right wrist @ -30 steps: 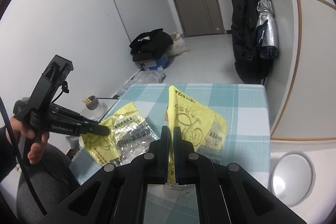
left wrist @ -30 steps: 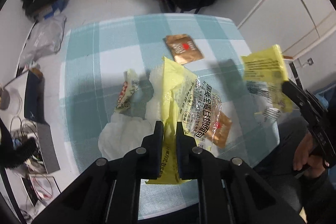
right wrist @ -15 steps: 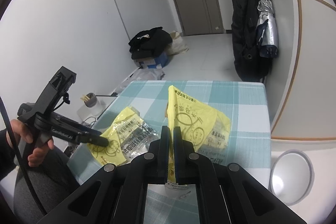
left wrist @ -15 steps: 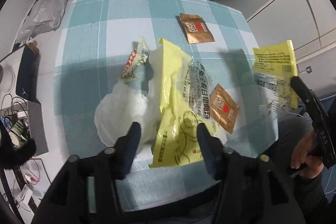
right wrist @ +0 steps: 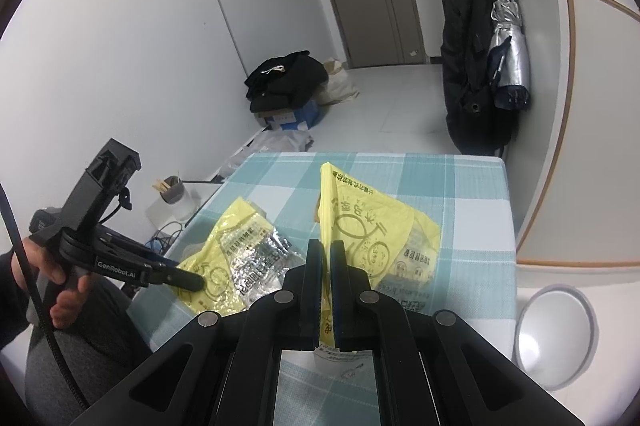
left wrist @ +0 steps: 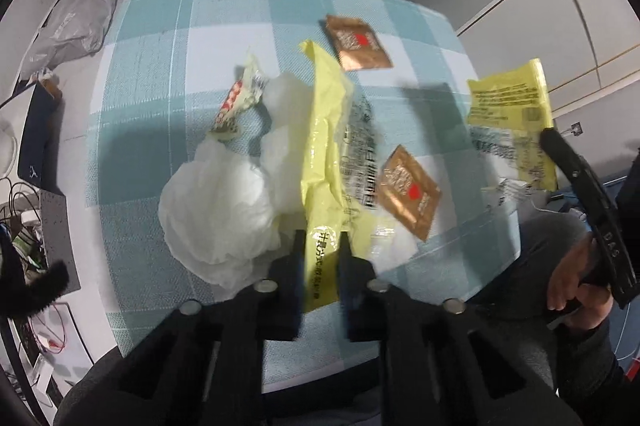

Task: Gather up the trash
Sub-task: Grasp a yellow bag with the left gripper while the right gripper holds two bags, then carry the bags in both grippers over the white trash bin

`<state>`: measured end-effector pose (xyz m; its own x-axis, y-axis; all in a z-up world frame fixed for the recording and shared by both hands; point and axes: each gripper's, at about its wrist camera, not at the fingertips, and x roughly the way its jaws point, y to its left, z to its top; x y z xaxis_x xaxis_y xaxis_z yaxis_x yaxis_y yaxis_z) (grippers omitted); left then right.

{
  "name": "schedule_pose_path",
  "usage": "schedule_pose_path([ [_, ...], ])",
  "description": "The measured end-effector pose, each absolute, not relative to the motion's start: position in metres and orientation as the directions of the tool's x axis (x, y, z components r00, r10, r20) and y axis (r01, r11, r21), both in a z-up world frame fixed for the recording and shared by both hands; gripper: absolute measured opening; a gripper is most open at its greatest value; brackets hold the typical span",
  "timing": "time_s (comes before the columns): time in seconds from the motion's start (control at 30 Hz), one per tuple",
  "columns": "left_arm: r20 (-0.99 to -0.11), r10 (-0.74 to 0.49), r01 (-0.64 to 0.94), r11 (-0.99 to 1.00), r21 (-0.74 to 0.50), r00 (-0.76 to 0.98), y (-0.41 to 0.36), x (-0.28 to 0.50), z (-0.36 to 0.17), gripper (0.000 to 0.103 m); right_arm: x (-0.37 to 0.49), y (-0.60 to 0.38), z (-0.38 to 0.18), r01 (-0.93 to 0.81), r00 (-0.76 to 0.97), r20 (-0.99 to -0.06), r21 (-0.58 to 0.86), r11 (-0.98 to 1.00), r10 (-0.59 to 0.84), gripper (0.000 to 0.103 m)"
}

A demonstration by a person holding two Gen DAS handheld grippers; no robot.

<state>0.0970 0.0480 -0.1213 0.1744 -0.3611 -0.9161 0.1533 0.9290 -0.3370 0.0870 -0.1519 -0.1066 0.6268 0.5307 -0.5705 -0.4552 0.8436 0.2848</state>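
Left wrist view: the left tongs (left wrist: 322,246) are clenched on the near edge of a yellow wrapper (left wrist: 328,146) that lies across the checked desk (left wrist: 140,74), its far end curling upward. The film is thin, crinkly and slick, so it should weigh next to nothing and fold rather than resist; an edge pinch like this one looks like the sound hold. Just beside it sits a crumpled white tissue (left wrist: 216,202), soft and easily squashed, best gripped at a raised fold. A small red-and-white wrapper (left wrist: 236,100) lies beyond the tissue. Two flat brown sachets (left wrist: 408,192) (left wrist: 358,42) lie flush on the cloth, one touching the yellow wrapper, the other well apart; being flat, they may need sliding before an edge can be caught. At the right, the right tongs (left wrist: 550,138) carry a second yellow wrapper (left wrist: 512,106) above the desk edge.

Right wrist view: the right tongs (right wrist: 325,290) grip that second yellow wrapper (right wrist: 360,226) by its bottom seam, so it stands up limp. A white bin (right wrist: 556,334) waits on the floor beside the desk.
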Motion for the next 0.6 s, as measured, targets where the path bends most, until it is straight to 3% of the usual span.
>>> schedule_pose_path([
  [0.3,-0.876,-0.429,0.174,0.901,-0.398,0.221,0.049,0.098,-0.081,0.006,0.087,-0.158,-0.102,-0.449,0.623,-0.55,0.332,0.83,0.556,0.003],
  [0.6,-0.818,-0.478,0.218,0.877,-0.427,0.32,0.029,0.104,-0.021,0.006,0.077,-0.185,-0.062,-0.448,0.662,-0.451,0.401,0.799,0.598,0.003],
])
